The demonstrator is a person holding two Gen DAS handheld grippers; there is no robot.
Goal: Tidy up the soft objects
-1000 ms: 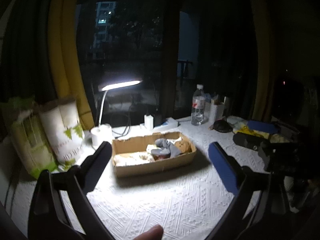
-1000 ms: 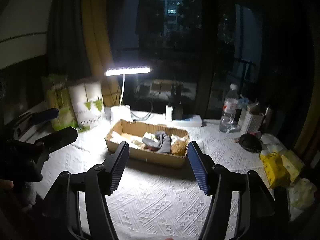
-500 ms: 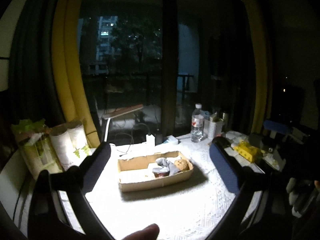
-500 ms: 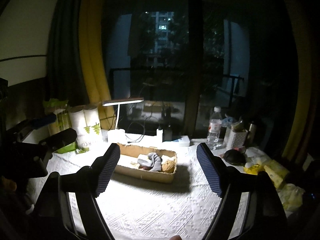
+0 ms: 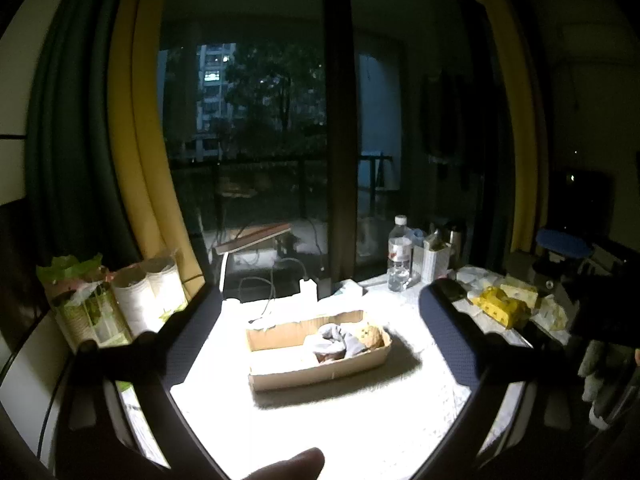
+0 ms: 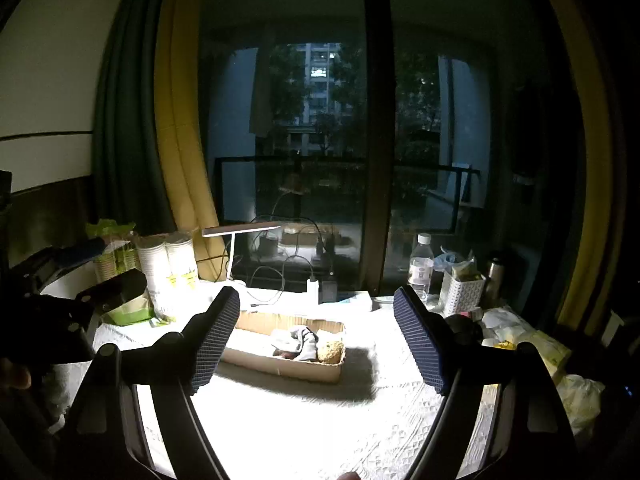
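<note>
On the desk (image 6: 304,432) I list one cardboard box (image 6: 280,364), lit by a lamp (image 6: 240,231); in its right end lie a grey cloth (image 6: 301,340) and, touching it, a tan plush (image 6: 330,351). My left gripper (image 5: 320,332) and right gripper (image 6: 316,340) are both spread wide, nothing between the pads, well short of the box. Also a bottle (image 6: 420,266) and a white basket (image 6: 462,294) at the far right.
</note>
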